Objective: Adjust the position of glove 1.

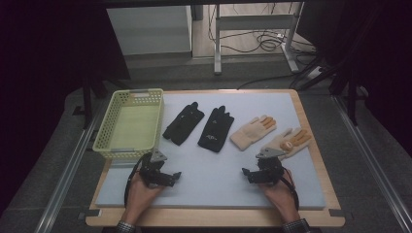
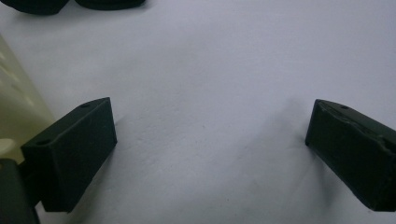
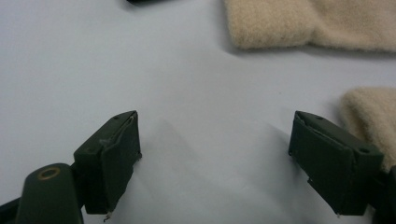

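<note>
Two black gloves (image 1: 183,123) (image 1: 216,128) lie side by side at the middle of the pale mat (image 1: 209,189). Right of them lie two beige gloves (image 1: 252,131) (image 1: 287,142) with orange fingertips. A person's left hand holds my left gripper (image 1: 163,174) low over the mat, just in front of the basket, jaws wide apart over bare mat (image 2: 210,116). The right hand holds my right gripper (image 1: 260,172) near the cuff of the right beige glove (image 3: 369,112). It is open too, nothing between its jaws (image 3: 215,140).
A pale yellow plastic basket (image 1: 130,124) stands empty at the mat's left, and its wall (image 2: 18,107) is close beside my left gripper. The mat lies on a wooden board (image 1: 311,145). Table legs and cables (image 1: 262,41) are on the floor beyond.
</note>
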Action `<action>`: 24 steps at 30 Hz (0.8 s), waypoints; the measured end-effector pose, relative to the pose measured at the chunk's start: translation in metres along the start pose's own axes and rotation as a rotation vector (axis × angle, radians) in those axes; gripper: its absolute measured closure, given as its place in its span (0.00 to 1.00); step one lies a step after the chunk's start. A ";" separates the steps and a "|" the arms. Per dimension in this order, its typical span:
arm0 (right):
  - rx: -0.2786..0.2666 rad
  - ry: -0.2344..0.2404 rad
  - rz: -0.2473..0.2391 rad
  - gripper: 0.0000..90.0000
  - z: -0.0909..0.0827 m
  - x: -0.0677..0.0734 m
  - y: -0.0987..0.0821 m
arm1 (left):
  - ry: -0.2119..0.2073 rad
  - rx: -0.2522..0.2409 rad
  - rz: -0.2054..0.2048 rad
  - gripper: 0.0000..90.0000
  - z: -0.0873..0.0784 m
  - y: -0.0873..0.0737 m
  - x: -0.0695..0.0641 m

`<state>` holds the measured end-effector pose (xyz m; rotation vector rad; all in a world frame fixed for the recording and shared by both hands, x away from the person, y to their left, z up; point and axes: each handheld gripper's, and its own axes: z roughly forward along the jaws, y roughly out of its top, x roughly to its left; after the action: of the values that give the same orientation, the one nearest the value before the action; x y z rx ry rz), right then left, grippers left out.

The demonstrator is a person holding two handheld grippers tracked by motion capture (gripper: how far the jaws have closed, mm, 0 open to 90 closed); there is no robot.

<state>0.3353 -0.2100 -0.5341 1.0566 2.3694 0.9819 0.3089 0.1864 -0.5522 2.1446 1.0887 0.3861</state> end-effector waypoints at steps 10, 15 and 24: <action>0.000 -0.002 0.000 0.18 0.000 0.000 0.000 | 0.000 -0.002 0.000 0.02 0.000 0.000 0.000; 0.002 -0.001 0.002 0.18 0.000 0.000 0.000 | 0.000 -0.002 0.000 0.02 0.000 0.000 0.000; 0.004 0.002 0.005 0.19 0.000 0.000 0.001 | 0.000 -0.002 -0.001 0.02 0.000 0.000 0.000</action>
<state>0.3357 -0.2099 -0.5336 1.0643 2.3719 0.9807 0.3088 0.1866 -0.5523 2.1422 1.0881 0.3867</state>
